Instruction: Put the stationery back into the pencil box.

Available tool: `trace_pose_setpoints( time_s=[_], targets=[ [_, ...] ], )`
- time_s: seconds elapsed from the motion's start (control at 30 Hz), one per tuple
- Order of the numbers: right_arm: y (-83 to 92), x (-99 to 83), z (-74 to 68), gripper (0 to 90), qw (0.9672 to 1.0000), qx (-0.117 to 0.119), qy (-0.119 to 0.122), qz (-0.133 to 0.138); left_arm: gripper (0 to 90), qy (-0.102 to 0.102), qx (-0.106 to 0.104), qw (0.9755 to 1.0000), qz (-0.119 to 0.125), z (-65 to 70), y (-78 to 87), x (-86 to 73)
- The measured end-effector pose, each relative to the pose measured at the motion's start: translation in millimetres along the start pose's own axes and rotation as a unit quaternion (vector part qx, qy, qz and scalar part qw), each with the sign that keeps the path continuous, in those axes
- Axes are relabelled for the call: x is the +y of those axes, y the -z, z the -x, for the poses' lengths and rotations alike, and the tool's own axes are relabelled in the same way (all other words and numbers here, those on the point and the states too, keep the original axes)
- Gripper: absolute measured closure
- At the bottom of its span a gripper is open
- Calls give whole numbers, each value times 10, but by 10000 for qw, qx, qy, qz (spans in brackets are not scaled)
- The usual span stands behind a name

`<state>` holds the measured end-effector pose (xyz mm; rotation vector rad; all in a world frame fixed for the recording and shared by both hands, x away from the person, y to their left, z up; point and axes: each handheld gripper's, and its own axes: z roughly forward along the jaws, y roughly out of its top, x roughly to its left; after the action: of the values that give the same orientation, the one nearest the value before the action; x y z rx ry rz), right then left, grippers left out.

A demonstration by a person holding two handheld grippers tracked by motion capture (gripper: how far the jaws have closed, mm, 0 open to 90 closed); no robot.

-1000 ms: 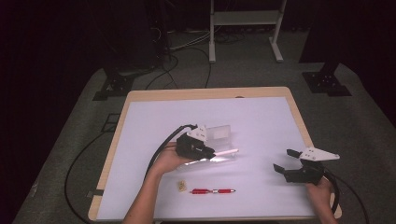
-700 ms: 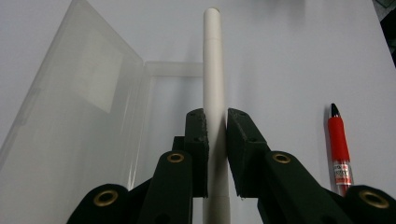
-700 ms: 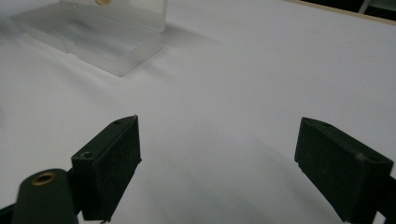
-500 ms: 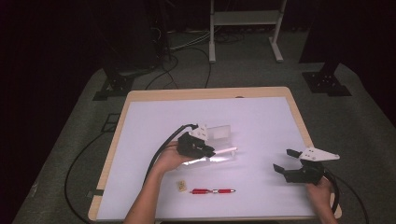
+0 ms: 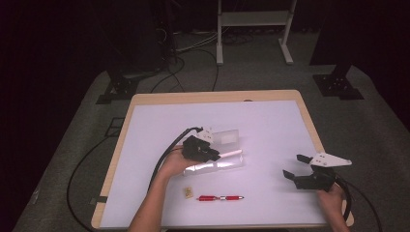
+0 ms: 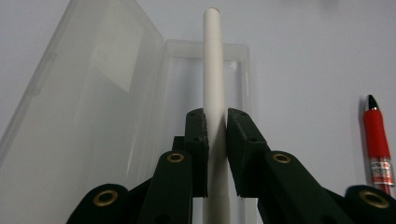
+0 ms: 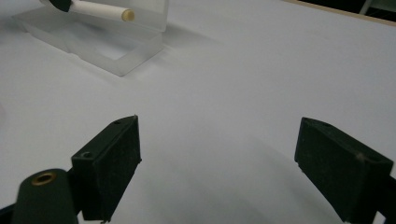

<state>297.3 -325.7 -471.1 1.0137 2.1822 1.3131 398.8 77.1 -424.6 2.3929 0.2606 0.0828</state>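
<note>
Fingers (image 6: 198, 140) of the left gripper (image 6: 215, 156) pinch a white pen (image 6: 214, 74) lengthwise above the open clear case (image 6: 116, 116), its long axis lined up with the tray below. Right gripper (image 7: 217, 163) gapes empty, well apart.

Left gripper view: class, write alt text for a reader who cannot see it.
A black claw grips a white pen above an open clear plastic case on a white table. A red pen lies at the right.

A dark lab: lone table (image 5: 145, 104), floor cables (image 5: 193, 46), stands (image 5: 333, 79).
</note>
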Motion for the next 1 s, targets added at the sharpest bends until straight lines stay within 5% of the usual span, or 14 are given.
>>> trace_pose_setpoints(
  time_s=[1.0],
  targets=[
    [2, 0, -1, 136, 10000, 0, 21, 20, 787, 146, 167, 9996, -169, -79, -106, -110]
  ],
)
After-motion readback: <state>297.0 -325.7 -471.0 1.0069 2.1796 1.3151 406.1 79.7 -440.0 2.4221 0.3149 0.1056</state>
